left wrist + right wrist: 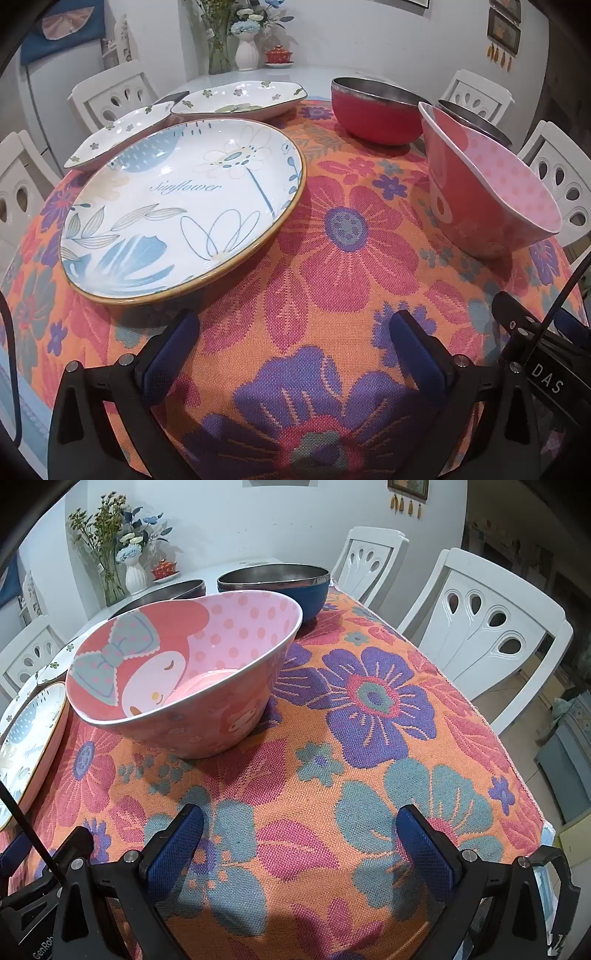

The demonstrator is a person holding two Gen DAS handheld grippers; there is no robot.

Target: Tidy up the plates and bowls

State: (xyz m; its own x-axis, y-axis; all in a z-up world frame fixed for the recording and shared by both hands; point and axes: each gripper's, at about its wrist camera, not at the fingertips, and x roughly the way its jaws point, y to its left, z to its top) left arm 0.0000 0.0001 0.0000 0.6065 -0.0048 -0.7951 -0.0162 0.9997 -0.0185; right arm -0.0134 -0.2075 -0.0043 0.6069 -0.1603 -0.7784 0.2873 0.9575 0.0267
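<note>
A round white plate with blue flowers (pixel 184 210) lies at the left on the floral cloth, just beyond my open, empty left gripper (pixel 295 332); its edge also shows in the right wrist view (pixel 26 746). Behind it lie two white leaf-shaped dishes (pixel 118 136) (pixel 240 99). A pink cartoon bowl (pixel 491 195) stands at the right, also in the right wrist view (pixel 192 679), ahead and left of my open, empty right gripper (pixel 299 827). A red steel-lined bowl (pixel 373 110) and a blue steel-lined bowl (pixel 280 587) stand behind it.
The floral cloth (pixel 369 738) covers the table's near end. White chairs stand at the right (pixel 484 627) and left (pixel 110 96). Flower vases (pixel 245 48) and a small red lidded cup (pixel 279 55) stand at the far end.
</note>
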